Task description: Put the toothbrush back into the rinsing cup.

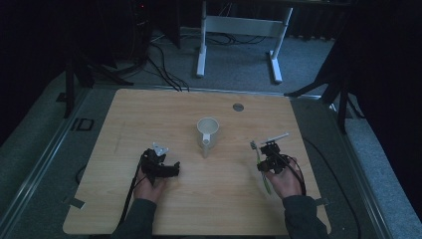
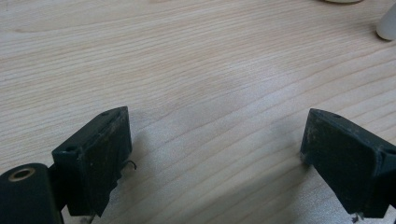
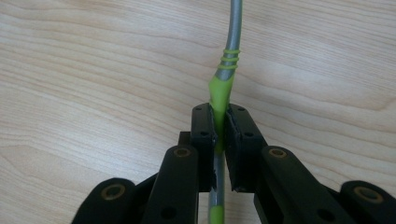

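The right gripper (image 3: 219, 128) has its fingers (image 3: 203, 135) clamped flat on a slim grey utensil (image 3: 223, 88) with a lime-green grip, pinching it on the green part just below three thin green rings. In the high view the right gripper (image 1: 272, 162) sits near the worktop's (image 1: 149, 109) right edge, and the utensil's (image 1: 258, 157) head reaches towards the far edge while its tail runs back past the hand; what kind of head it has is too small to tell. The left gripper (image 2: 215, 154) rests low over bare wood near the left edge, its fingers (image 2: 100, 156) spread wide with nothing between them. A white mug (image 1: 207, 130) stands at the middle of the worktop, well apart from both grippers.

The step in hand looks like carrying the utensil to the mug. To do it well, keep the pinch firm so the thin shaft does not swivel, lift clear of the wood before moving across, and tip the head down over the mug's mouth before letting go. The left gripper could steady the mug.
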